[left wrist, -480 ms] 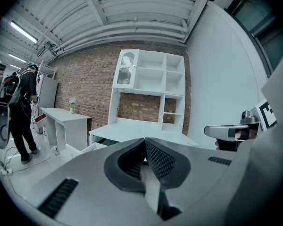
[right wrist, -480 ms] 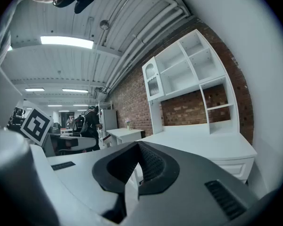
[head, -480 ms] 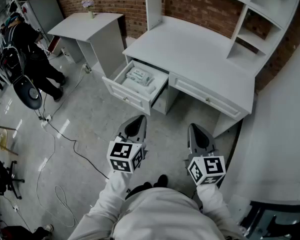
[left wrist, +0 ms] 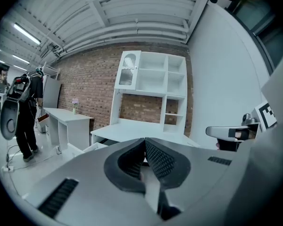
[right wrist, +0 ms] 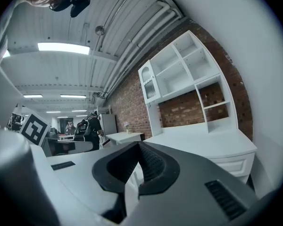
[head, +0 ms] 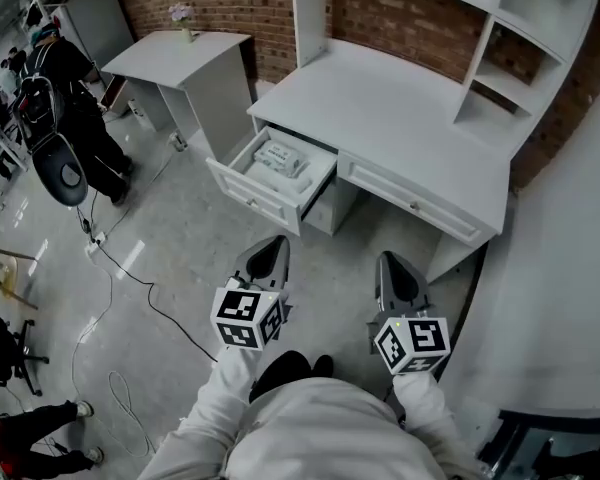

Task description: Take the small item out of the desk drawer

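So, barely started: the drawer (head: 245,196) on the left side of the desk (head: 400,108) stands pulled open, and the small white packet (head: 278,158) lies flat inside it, untouched. Left tool (head: 268,246) and right tool (head: 393,266) both have their jaws pressed together with nothing between them, held roughly level on the near side, well apart from the drawer. Left to do: reach in, open a tool, grip the packet, lift it out.

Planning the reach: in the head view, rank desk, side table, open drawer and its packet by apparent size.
desk
side table
open drawer
packet
The side table stands farther off, so its place is unsure.
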`<state>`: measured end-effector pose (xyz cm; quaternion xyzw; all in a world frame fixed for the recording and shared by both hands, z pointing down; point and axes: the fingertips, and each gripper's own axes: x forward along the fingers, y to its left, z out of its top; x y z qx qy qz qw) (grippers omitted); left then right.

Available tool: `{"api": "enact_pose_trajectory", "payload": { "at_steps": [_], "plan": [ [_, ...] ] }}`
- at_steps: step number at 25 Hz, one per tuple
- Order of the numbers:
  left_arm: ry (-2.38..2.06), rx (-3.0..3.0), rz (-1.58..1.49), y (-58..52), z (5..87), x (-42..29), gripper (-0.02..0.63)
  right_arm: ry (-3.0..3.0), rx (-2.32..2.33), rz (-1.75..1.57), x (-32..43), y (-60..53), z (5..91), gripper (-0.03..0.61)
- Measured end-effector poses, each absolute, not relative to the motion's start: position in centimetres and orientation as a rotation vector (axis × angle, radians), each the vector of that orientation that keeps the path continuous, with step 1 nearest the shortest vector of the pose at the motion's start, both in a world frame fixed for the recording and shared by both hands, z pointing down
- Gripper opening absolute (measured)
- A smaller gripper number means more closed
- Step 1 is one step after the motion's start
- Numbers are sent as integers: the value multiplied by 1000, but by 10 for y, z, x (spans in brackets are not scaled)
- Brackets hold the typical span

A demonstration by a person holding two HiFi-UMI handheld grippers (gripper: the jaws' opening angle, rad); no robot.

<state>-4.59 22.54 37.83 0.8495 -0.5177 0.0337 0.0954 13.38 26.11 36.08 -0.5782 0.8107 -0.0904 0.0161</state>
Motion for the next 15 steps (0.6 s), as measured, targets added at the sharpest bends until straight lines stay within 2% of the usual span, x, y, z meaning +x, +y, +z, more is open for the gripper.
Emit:
{"api": "enact_pose_trajectory", "payload": {
  "at_steps": [15],
  "plan": [
    [-1564, 2517, 125, 193, 384, -39, 20, 2502, -1825, -299, 149, 233, 367, 28]
  ]
}}
